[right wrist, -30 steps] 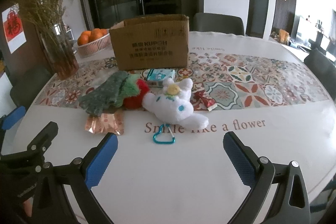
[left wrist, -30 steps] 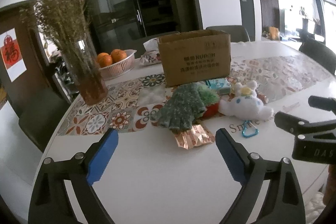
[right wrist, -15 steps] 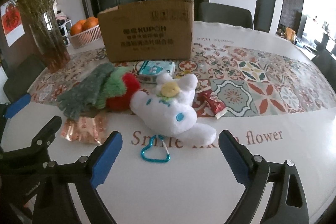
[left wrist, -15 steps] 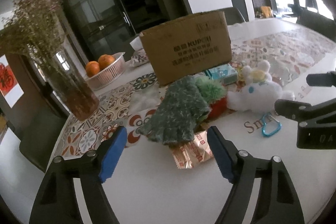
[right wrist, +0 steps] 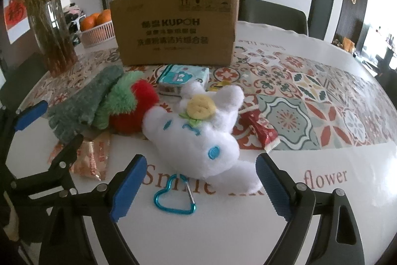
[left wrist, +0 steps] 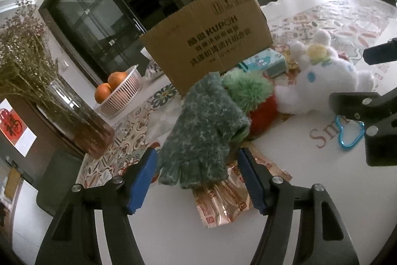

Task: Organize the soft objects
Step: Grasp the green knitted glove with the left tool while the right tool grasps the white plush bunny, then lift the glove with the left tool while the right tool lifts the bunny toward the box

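A green knit glove [left wrist: 203, 131] lies on the table, its finger end between the open blue pads of my left gripper [left wrist: 198, 180]. It also shows in the right wrist view [right wrist: 84, 101]. A red and green plush strawberry [right wrist: 129, 106] lies beside it. A white plush bunny [right wrist: 198, 133] with a blue heart carabiner [right wrist: 173, 198] lies just ahead of my open right gripper [right wrist: 198, 185]. An open cardboard box [right wrist: 173, 26] stands behind them.
A copper snack packet [left wrist: 223, 195] lies under the glove. A teal tissue pack [right wrist: 183, 78] and a red wrapper [right wrist: 258, 131] lie near the bunny. A vase of dried flowers [right wrist: 49, 16] and a basket of oranges [left wrist: 119, 91] stand at the left.
Both grippers have moved forward. The left one now has the glove's end between its pads, and the right one has come close to the bunny. Both remain open.
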Tool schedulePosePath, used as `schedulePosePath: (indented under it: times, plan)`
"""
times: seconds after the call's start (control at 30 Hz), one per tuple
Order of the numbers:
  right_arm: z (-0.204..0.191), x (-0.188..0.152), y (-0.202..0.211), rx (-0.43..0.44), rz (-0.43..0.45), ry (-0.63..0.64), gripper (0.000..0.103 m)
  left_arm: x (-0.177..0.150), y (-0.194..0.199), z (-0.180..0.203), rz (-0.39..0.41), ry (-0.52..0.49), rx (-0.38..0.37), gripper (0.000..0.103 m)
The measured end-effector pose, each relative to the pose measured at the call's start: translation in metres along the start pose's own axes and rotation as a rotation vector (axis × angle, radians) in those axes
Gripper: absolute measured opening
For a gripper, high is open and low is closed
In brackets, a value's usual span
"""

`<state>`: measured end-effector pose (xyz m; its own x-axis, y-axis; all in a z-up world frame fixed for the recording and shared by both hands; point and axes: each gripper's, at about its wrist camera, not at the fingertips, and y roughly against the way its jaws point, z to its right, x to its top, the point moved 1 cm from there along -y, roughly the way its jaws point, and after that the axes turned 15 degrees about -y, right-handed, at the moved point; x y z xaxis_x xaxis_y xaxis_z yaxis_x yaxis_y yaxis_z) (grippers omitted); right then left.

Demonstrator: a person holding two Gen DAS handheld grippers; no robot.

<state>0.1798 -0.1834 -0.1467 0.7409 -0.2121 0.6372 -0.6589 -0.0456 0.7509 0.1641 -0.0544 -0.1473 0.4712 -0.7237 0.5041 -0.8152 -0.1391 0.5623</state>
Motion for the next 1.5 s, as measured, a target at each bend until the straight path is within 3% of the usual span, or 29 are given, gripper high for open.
schedulePosePath:
  times: [0.23,0.27,0.33,0.37,0.6,0.8,0.93,1.0,1.13,1.23,1.5]
  plan:
    - [-0.001,0.008,-0.013,-0.001,0.005,0.003,0.09,0.003,-0.013,-0.001,-0.008,0.0,0.005,0.054]
    - [-0.001,0.009,-0.015,0.001,0.004,0.003,0.09,0.004,-0.015,-0.002,-0.006,0.002,0.006,0.051]
    - [-0.001,0.012,-0.018,-0.002,0.0,0.003,0.082,0.005,-0.018,-0.002,-0.005,0.006,0.005,0.032]
    - [-0.001,0.013,-0.018,0.013,-0.003,-0.002,0.079,0.004,-0.019,-0.003,-0.008,0.012,-0.002,0.032]
    - [-0.006,0.015,-0.022,0.025,-0.013,0.0,0.072,0.0,-0.024,-0.022,-0.001,0.134,-0.113,0.027]
    - [-0.006,0.016,-0.018,0.056,-0.032,-0.027,0.07,-0.004,-0.018,-0.036,0.008,0.225,-0.193,0.013]
    - [-0.007,0.013,-0.02,0.057,-0.045,-0.025,0.07,-0.006,-0.015,-0.038,-0.006,0.259,-0.24,0.015]
    - [-0.009,0.013,-0.019,0.053,-0.043,-0.017,0.07,-0.008,-0.018,-0.033,-0.027,0.233,-0.21,0.016]
    - [-0.008,0.013,-0.019,0.058,-0.049,-0.026,0.07,-0.008,-0.012,-0.032,-0.034,0.216,-0.165,0.047]
    - [-0.009,0.013,-0.019,0.054,-0.048,-0.027,0.07,-0.007,-0.011,-0.031,-0.037,0.182,-0.093,0.048]
    - [-0.01,0.012,-0.019,0.048,-0.042,-0.019,0.07,-0.004,-0.025,-0.02,-0.064,0.095,-0.028,0.047]
